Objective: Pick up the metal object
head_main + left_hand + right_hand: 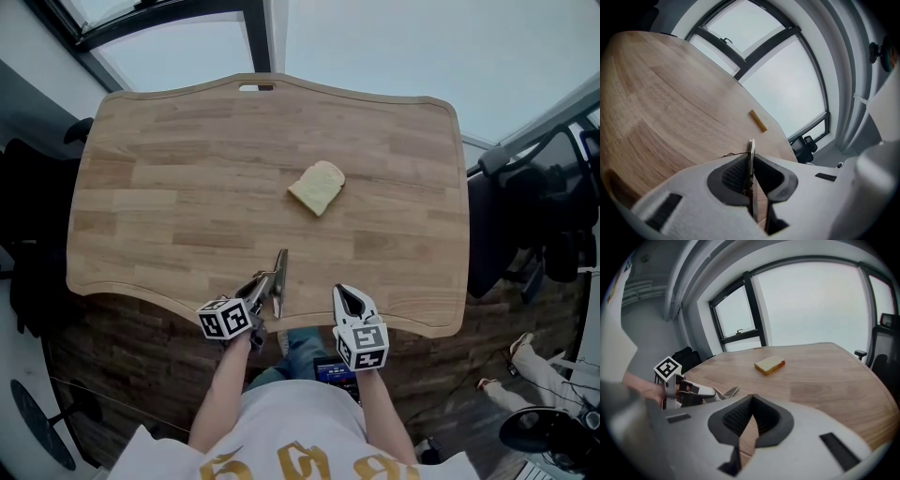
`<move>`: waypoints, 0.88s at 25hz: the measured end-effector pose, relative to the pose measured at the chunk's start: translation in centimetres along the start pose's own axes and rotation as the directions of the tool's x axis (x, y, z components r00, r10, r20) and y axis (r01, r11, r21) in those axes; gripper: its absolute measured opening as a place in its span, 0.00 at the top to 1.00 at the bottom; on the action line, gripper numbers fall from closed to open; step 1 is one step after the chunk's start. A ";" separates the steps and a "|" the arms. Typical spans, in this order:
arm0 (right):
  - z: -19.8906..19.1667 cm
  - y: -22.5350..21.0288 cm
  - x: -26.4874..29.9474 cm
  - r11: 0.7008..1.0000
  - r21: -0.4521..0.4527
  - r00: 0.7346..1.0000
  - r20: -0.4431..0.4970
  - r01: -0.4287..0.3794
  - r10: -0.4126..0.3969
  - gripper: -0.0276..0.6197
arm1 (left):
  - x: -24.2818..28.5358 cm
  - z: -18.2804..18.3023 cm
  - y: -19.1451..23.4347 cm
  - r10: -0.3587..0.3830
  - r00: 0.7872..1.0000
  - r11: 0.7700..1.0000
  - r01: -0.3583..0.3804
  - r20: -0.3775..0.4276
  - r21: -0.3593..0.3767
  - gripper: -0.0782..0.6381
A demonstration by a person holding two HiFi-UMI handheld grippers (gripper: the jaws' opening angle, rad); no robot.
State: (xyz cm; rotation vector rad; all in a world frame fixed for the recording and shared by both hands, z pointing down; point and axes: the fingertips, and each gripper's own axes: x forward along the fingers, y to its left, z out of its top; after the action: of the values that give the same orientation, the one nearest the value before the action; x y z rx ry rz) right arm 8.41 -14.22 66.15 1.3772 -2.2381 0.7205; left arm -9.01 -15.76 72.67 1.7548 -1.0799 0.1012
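**My left gripper has the metal object**

My left gripper is closed tight on the metal object. The object is thin and flat. It stands on its edge between the two jaws, and its end pokes out past them. I cannot tell if that end touches the worktop.

My right gripper is just beside the left one, on its right. Its jaws are pressed together at the tips, and there is nothing in them.

Both grippers are over the near edge of the wooden worktop. Farther out in front of them, well apart from both, a slice of bread lies flat near the middle of the worktop.
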 end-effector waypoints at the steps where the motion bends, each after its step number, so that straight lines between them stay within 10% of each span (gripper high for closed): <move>1: 0.0 0.0 0.0 1.000 0.001 1.000 0.002 0.000 0.000 0.94 | 0.0 0.0 0.0 -0.003 1.000 1.000 0.003 0.000 0.001 0.83; 22: 2.7 0.1 -2.5 0.999 -0.029 0.995 0.093 0.037 -0.034 0.94 | -0.6 2.3 -3.8 -0.121 0.989 0.992 0.123 0.084 -0.024 0.83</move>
State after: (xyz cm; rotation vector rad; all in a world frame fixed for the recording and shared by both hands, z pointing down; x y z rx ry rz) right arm 9.24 -14.14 62.52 1.4590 -2.2791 0.6197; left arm -7.55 -16.94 68.58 1.8077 -1.0252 -0.0632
